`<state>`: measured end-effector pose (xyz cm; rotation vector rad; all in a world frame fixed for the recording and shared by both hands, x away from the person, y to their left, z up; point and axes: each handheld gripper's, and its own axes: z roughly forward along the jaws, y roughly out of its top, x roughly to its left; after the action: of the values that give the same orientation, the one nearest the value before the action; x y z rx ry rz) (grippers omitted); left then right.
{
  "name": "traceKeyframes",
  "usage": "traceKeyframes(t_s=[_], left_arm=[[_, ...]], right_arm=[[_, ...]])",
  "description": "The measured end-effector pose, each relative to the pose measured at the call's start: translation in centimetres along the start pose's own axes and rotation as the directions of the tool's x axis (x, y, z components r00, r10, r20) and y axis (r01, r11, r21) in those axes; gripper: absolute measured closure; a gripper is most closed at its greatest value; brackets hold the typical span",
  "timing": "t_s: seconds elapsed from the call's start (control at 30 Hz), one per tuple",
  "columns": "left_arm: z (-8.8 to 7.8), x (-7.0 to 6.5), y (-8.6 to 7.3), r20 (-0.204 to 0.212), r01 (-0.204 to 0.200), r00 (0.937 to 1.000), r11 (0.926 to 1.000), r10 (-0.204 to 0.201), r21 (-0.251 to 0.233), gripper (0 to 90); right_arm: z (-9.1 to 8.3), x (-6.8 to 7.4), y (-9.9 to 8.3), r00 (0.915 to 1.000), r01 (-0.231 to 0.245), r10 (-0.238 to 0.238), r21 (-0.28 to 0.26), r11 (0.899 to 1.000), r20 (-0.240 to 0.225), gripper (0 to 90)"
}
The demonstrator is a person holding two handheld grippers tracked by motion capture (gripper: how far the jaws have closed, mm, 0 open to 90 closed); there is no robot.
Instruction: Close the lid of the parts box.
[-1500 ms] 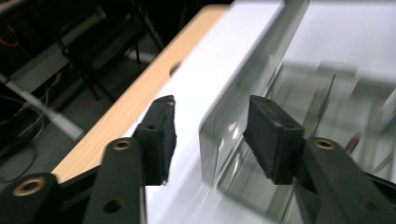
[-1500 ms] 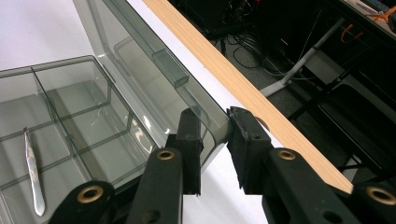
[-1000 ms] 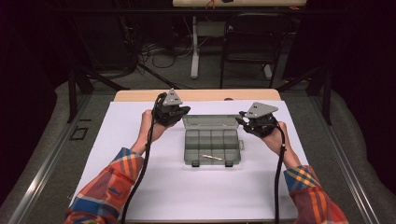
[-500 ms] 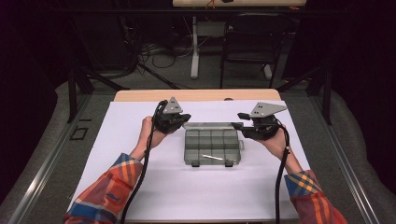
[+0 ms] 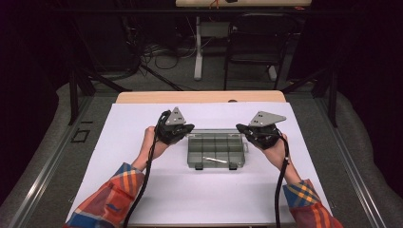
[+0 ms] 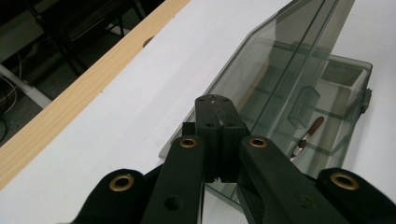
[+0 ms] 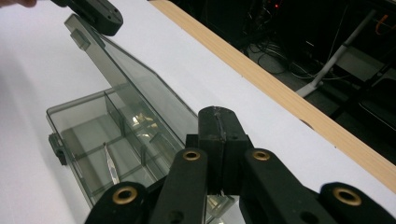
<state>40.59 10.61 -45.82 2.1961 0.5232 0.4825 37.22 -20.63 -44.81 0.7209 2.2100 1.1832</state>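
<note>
Clear compartment box (image 5: pixel 216 149) sat mid-table on white sheet (image 5: pixel 142 199), lid (image 6: pixel 280 70) propped open; left gripper (image 5: pixel 177 133) and right gripper (image 5: pixel 252 133) held at its far corners, both jaw pairs pressed together, nothing seen pinched; right jaws just closed.

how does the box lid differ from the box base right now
The lid stands tilted up from the back edge; the base lies flat on the white table. The base is split into compartments and holds a thin tool; the lid is a plain panel. Both are smoky clear plastic.
</note>
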Motion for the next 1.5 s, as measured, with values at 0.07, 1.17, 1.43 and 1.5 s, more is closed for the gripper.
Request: traceKeyframes(t_s=[0.07, 1.17, 1.43, 1.5], left_arm=[[0.1, -0.1, -0.2, 0.0, -0.003, 1.0, 1.0, 0.003, 0.006, 90.0], [2.1, -1.5, -2.8, 0.038, -0.007, 0.9993, 0.9987, 0.006, 0.05, 90.0], [2.4, -1.7, -3.4, 0.042, -0.002, 0.9991, 0.9982, 0.0, 0.059, 90.0], [2.4, -1.7, -3.5, 0.044, -0.001, 0.999, 0.9981, -0.002, 0.062, 90.0]], right_arm=[[0.1, 0.3, -0.2, 1.0, -0.002, 0.002, 0.003, 1.0, -0.001, 90.0], [1.8, 1.4, -3.1, 0.9997, 0.014, -0.011, 0.144, 0.989, -0.023, 90.0], [2.0, 1.5, -3.5, 0.9995, 0.014, -0.009, 0.168, 0.986, -0.031, 90.0], [2.1, 1.5, -3.6, 0.9994, 0.016, -0.011, 0.174, 0.985, -0.033, 90.0]])
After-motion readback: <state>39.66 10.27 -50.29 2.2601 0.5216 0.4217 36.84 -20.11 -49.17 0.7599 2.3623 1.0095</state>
